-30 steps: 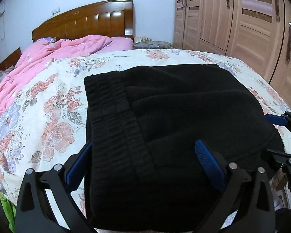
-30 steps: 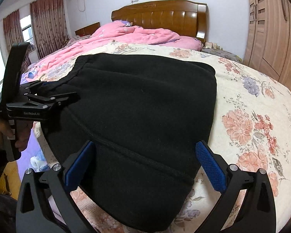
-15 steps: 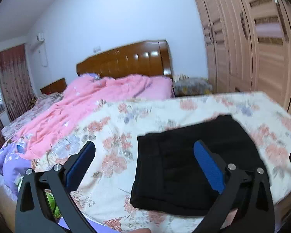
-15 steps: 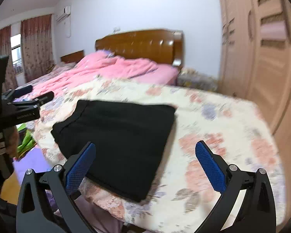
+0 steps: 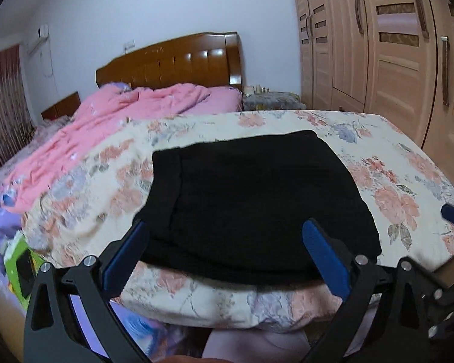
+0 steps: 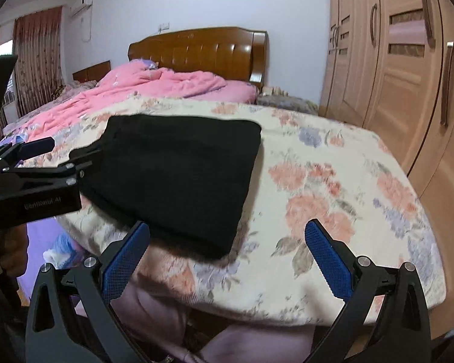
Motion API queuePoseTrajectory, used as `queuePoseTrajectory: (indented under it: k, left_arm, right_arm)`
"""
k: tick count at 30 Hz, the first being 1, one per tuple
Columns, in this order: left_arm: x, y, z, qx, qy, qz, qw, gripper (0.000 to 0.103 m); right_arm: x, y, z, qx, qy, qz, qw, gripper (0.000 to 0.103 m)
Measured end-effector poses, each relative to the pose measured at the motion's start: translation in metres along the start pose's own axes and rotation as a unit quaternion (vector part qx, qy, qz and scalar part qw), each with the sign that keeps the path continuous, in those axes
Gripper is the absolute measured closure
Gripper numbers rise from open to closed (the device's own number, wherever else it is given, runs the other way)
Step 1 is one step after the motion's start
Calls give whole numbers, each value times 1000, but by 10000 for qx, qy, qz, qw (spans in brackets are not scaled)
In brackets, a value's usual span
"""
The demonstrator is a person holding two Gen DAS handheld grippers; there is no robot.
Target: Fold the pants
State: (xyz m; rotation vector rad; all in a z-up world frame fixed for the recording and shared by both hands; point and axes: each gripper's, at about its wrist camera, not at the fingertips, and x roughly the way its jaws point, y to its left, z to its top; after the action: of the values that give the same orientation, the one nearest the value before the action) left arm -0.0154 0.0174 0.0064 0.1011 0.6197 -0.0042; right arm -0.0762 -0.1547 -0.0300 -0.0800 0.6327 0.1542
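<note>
**Inspector A:** Two tongs, both spread wide with nothing between the blue pads. The left tongs [image 5: 225,255] sit at the bottom of the left wrist view, just short of the bed edge; the right tongs [image 6: 227,257] sit low in the right wrist view, likewise off the cloth.

**Inspector B:** And the pants?

**Inspector A:** The pants [image 5: 251,205] lie as a compact black rectangle on the flowered bedspread [image 5: 393,181], near the front edge of the bed, centre of frame. The ribbed waistband runs down the rectangle's left side. In the right wrist view the same bundle [image 6: 178,175] fills the left centre.

**Inspector B:** Why released there?

**Inspector A:** My judgement: the folding looks complete. The edges line up, no leg trails loose, and the flat spread supports the stack, so no grip is needed to keep its shape.

**Inspector B:** Surroundings?

**Inspector A:** A pink quilt [image 5: 112,127] is bunched at upper left, well apart from the pants. The wardrobe [image 6: 408,75] stands at right.
</note>
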Motion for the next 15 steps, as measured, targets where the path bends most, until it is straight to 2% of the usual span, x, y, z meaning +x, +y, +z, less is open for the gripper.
queuePoseTrajectory:
  k: [6, 15]
  left_arm:
    - [3, 12, -6, -266, 71, -14, 9996, 1]
    - [4, 12, -7, -271, 88, -9, 9996, 1]
  right_arm:
    - [0, 3, -3, -36, -35, 4, 10000, 4]
    - [1, 4, -3, -55, -28, 27, 10000, 4]
